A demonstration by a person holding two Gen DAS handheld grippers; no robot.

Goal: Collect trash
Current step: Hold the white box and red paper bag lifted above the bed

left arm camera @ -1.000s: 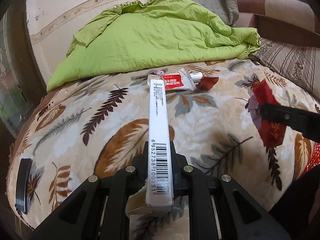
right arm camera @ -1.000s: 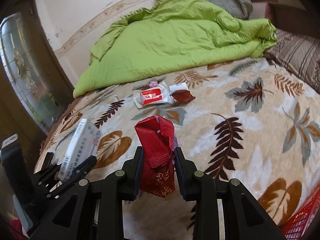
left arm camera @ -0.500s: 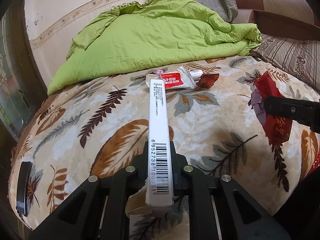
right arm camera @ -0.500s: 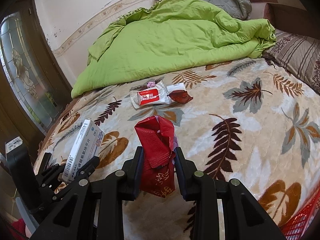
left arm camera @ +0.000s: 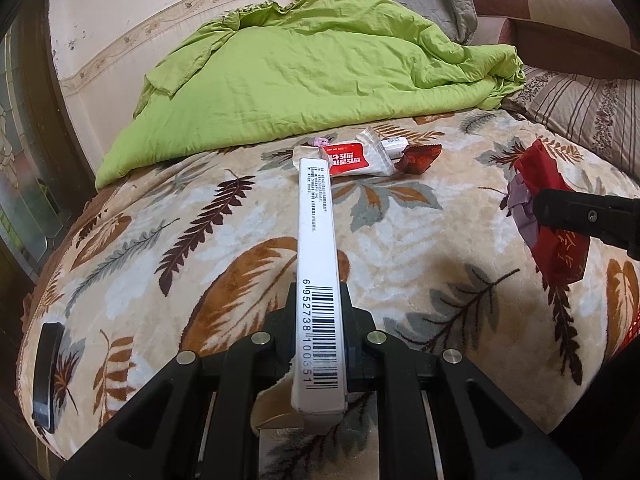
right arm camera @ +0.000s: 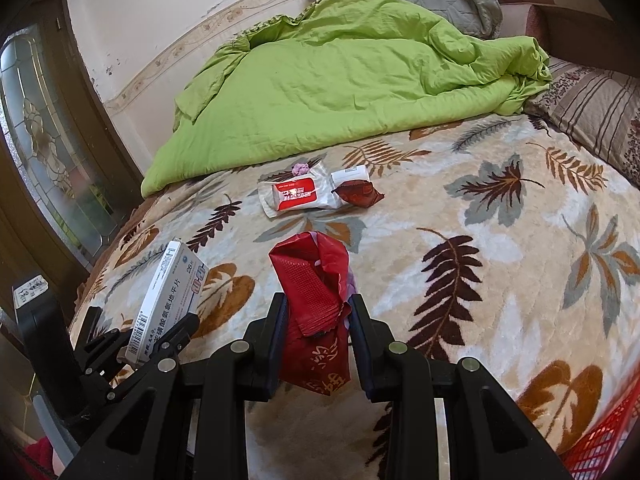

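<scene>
Both jaws grip trash above the bed (right arm camera: 460, 208) — left gripper (left arm camera: 318, 324) clamps a white box (left arm camera: 318, 280), right gripper (right arm camera: 316, 316) a red wrapper (right arm camera: 316, 312). Farther off, a packet (right arm camera: 296, 196) and brown wrapper (right arm camera: 358, 192) lie near the green quilt (right arm camera: 340, 80).

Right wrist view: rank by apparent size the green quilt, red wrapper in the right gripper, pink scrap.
1. green quilt
2. red wrapper, held close to the camera, so it looks inflated
3. pink scrap

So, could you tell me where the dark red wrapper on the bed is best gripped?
Probably its raised middle: the dark red wrapper lies crumpled and puffed on the blanket, so come from above, jaws across its narrower width, clear of the white packet touching its left.
</scene>
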